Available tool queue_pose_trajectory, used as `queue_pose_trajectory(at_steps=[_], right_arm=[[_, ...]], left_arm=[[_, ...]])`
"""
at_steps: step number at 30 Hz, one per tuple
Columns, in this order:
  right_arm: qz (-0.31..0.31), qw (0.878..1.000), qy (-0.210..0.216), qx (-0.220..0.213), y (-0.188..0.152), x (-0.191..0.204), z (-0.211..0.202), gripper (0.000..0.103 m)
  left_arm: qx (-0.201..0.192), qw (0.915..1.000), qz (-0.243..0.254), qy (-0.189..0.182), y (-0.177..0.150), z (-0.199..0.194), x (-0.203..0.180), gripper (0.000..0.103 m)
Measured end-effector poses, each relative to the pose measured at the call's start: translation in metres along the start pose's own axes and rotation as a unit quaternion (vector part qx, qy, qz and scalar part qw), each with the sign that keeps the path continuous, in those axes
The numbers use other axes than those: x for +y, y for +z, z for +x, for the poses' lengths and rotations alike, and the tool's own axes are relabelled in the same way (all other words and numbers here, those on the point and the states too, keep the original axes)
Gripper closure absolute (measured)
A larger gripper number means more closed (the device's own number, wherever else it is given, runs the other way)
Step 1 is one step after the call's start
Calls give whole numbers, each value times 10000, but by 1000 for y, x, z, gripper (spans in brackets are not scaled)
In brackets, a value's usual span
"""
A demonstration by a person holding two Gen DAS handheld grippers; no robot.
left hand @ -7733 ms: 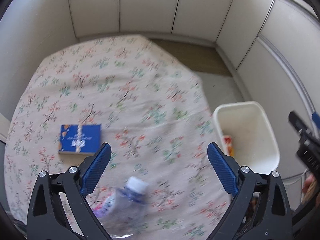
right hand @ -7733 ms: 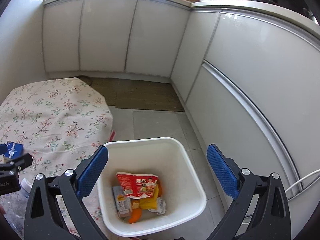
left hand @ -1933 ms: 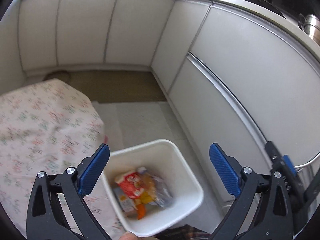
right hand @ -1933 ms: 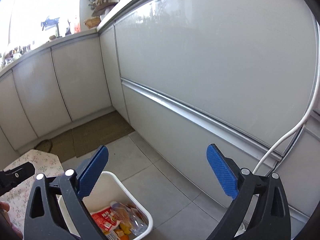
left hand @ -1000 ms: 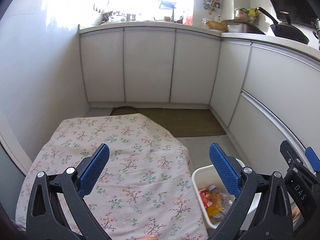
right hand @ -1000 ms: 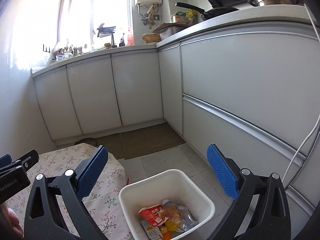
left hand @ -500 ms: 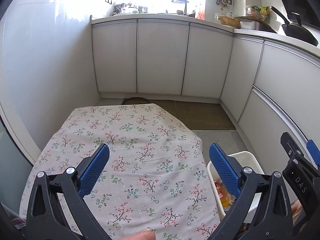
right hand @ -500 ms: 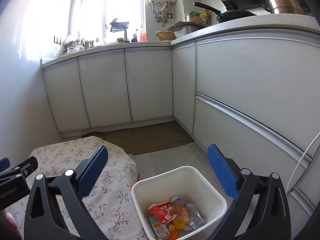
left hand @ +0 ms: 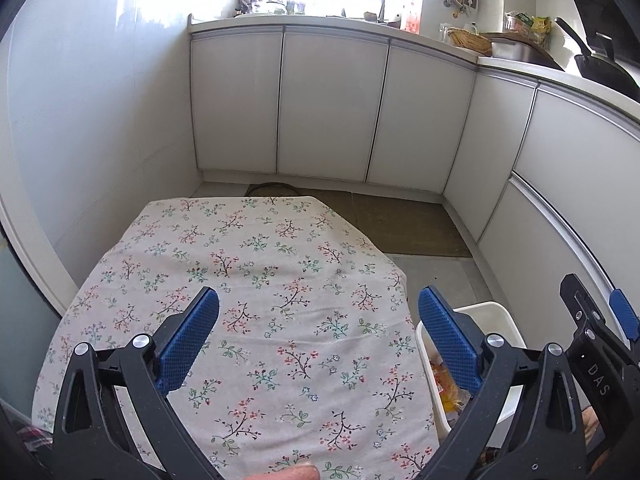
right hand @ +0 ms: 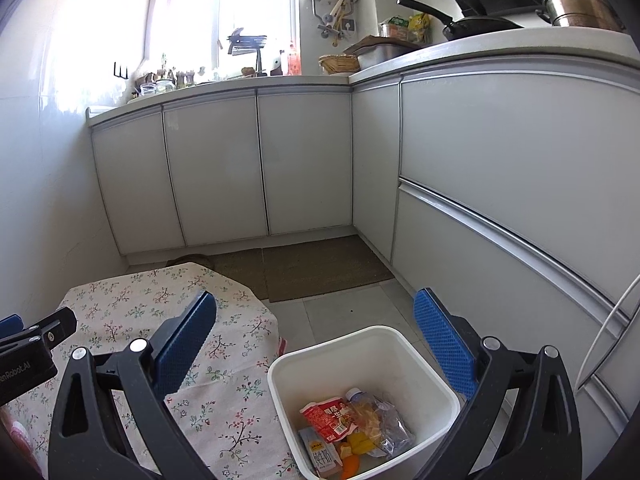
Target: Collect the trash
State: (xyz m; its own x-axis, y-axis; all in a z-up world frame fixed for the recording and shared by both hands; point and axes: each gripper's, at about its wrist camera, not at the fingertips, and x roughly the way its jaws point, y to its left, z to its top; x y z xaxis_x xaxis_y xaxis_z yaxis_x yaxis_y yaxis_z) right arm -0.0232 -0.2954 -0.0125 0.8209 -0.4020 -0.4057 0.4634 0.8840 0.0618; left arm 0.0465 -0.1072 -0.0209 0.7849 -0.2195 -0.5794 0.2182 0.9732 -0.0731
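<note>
A white bin (right hand: 416,360) stands on the floor right of the table and also shows in the left wrist view (left hand: 496,320). In it lie a red wrapper (right hand: 329,416), a clear plastic bottle (right hand: 380,420), a small carton (right hand: 320,454) and orange scraps. My left gripper (left hand: 318,336) is open and empty above the floral tablecloth (left hand: 256,280), which shows no trash. My right gripper (right hand: 314,340) is open and empty above the bin. The left gripper's tip shows in the right wrist view (right hand: 36,340); the right gripper's shows in the left wrist view (left hand: 592,332).
White kitchen cabinets (left hand: 332,104) line the back and right walls. A brown mat (right hand: 312,268) lies on the grey tiled floor. A white cable (right hand: 608,320) hangs at the right. Pans and pots stand on the counter (right hand: 480,24).
Both grippers have pulled back and levelled out. The bottle and blue box seen earlier on the table are gone from it; the bottle now lies in the bin.
</note>
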Motion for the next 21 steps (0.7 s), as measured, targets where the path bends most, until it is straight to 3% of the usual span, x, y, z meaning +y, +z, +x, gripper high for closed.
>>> queue_pose_trajectory(at_steps=[21], right_arm=[[-46,9998,48,191,-6,4,4,7]], left_arm=[[12,9999,156,59,-2,3,-3,12]])
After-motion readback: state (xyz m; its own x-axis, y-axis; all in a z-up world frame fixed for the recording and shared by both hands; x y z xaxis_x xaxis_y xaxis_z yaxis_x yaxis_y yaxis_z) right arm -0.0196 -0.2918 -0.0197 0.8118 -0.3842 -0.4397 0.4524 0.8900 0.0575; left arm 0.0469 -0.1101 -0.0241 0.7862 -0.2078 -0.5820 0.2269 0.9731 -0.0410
